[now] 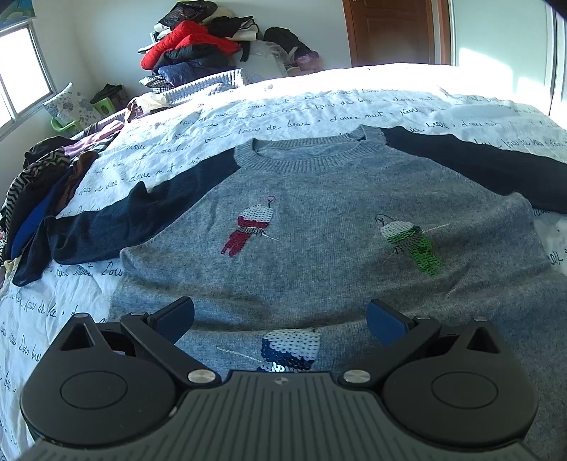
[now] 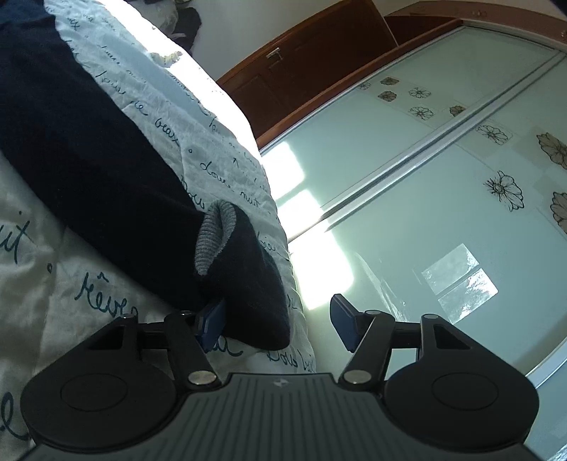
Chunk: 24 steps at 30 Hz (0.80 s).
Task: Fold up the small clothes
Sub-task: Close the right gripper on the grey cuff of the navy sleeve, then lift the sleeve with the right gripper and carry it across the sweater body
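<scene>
A grey knit sweater (image 1: 319,212) with dark navy sleeves and sequin figures lies face up on the bed sheet (image 1: 319,103). Its lower part shows a fold line close to my left gripper (image 1: 281,319). That gripper hovers open over the fold, with nothing pinched. In the right wrist view the picture is rolled. The dark sleeve end (image 2: 255,301), with a grey ribbed cuff (image 2: 216,241) turned out, lies at the bed's edge. My right gripper (image 2: 278,324) straddles it: one fingertip (image 2: 212,322) is tucked against the sleeve, and the other stands apart from it in the air.
A heap of loose clothes (image 1: 42,198) lies along the bed's left side. Jackets (image 1: 191,46) are piled at the back wall beside a wooden door (image 1: 389,32). A sliding glass wardrobe (image 2: 425,177) with flower prints faces the bed's right edge.
</scene>
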Each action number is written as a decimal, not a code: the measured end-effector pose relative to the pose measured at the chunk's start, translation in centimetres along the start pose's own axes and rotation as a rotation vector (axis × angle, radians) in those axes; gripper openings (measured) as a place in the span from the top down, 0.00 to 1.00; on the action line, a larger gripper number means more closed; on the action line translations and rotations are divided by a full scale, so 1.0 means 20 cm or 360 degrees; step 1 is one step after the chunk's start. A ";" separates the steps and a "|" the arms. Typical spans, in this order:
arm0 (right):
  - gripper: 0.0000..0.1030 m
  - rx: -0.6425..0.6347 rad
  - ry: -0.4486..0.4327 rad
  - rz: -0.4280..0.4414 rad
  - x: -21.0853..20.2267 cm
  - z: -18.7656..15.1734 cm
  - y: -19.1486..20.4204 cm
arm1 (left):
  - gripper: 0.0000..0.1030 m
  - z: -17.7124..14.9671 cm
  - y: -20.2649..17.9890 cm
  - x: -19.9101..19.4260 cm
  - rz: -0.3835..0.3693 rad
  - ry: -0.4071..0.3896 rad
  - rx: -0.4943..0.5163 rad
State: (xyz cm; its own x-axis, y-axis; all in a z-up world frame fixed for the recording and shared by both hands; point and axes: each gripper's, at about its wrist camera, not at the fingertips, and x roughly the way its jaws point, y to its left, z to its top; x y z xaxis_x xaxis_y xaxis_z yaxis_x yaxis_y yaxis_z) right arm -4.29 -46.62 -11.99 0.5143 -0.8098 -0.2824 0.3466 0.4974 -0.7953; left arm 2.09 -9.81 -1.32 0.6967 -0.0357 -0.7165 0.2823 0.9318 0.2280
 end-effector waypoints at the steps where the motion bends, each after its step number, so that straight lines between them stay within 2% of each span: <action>1: 0.41 -0.0027 -0.0015 -0.0008 0.00 0.00 0.01 | 0.00 0.00 -0.01 0.00 0.0002 0.0001 0.0003; 3: 0.44 -0.0108 -0.0051 0.0002 0.00 0.00 0.05 | 0.00 0.00 -0.02 0.01 -0.0001 0.0010 0.0005; 5: 0.58 -0.0160 -0.0072 0.0052 0.02 0.02 0.08 | 0.00 0.00 -0.02 0.00 -0.0007 0.0009 0.0010; 7: 0.78 -0.0169 -0.0045 0.0109 0.06 0.03 0.09 | 0.00 0.00 -0.02 0.00 -0.0005 -0.0001 0.0018; 9: 0.90 -0.0109 -0.0010 0.0166 0.09 0.03 0.08 | 0.00 0.00 -0.02 -0.01 0.0007 -0.0007 0.0026; 13: 0.91 0.0130 -0.0017 0.0267 0.06 0.04 -0.02 | 0.00 0.02 0.01 0.02 0.0017 0.0015 -0.0017; 18: 0.91 0.0563 -0.0088 0.0495 -0.06 0.08 -0.19 | 0.00 0.03 0.05 0.05 -0.0010 0.0062 -0.0088; 24: 0.91 0.1177 -0.0123 0.0958 -0.11 0.09 -0.32 | 0.00 0.01 0.07 0.04 -0.0006 0.0047 -0.0095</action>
State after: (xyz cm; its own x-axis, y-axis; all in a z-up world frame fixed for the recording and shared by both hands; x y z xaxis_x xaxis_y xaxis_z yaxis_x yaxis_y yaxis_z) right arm -6.21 -47.43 -5.29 0.8089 -0.3446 -0.4763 0.4016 0.9156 0.0195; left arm 3.21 -8.63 -1.39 0.6757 -0.0294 -0.7366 0.2444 0.9516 0.1862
